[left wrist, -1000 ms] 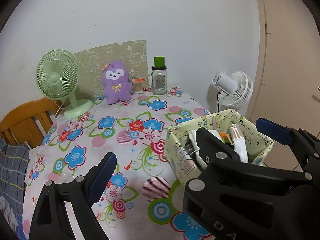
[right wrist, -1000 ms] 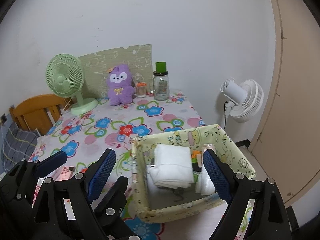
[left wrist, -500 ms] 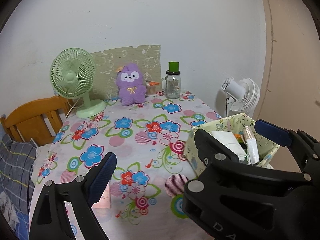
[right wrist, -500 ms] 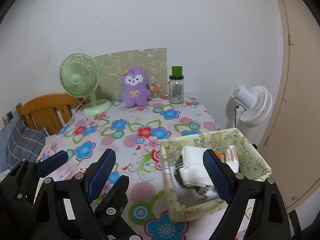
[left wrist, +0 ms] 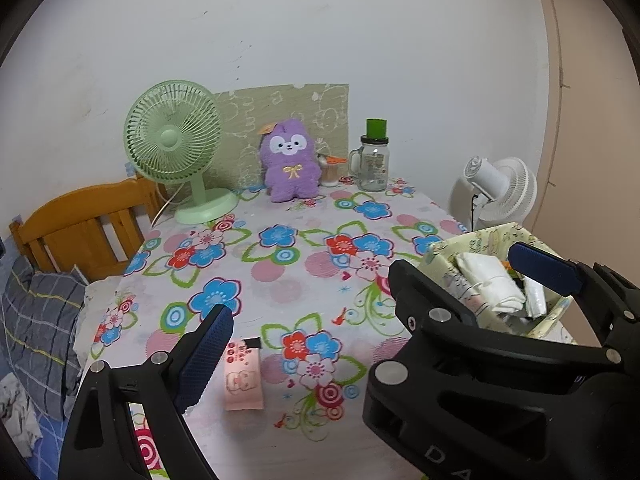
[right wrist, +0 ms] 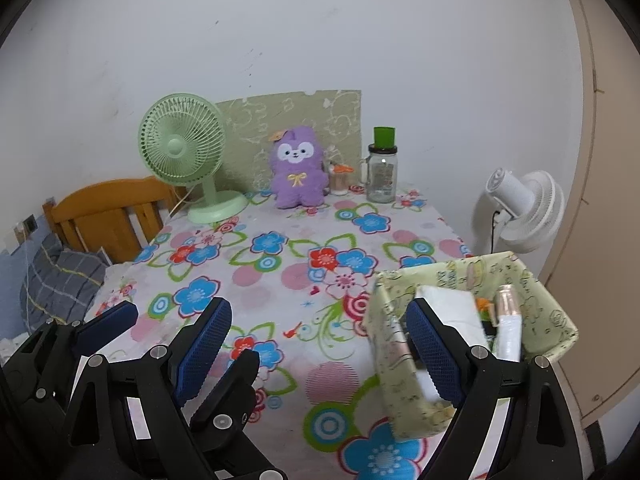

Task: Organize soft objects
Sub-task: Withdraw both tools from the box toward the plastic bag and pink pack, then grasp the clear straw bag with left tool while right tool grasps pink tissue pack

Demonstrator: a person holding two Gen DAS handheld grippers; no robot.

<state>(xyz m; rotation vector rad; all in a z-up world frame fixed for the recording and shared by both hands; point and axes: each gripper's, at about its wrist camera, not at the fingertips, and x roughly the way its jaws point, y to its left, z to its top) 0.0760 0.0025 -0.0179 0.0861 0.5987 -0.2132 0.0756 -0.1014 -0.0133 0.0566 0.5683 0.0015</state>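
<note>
Apparently just starting: both grippers, left (left wrist: 372, 312) and right (right wrist: 316, 344), wide open, empty (plush (left wrist: 291, 160) far ahead, untouched; box (right wrist: 472, 336) beside right jaw).

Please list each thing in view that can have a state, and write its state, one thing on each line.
left gripper: open, holds nothing.
right gripper: open, holds nothing.
purple plush toy: upright, at the back of the table.
fabric box: open top, filled, at the table's right edge.
white folded cloth: inside the box.
glass jar: upright, closed by a lid.
green fan: upright; running or not, cannot tell.
pink packet: lying flat.
</note>
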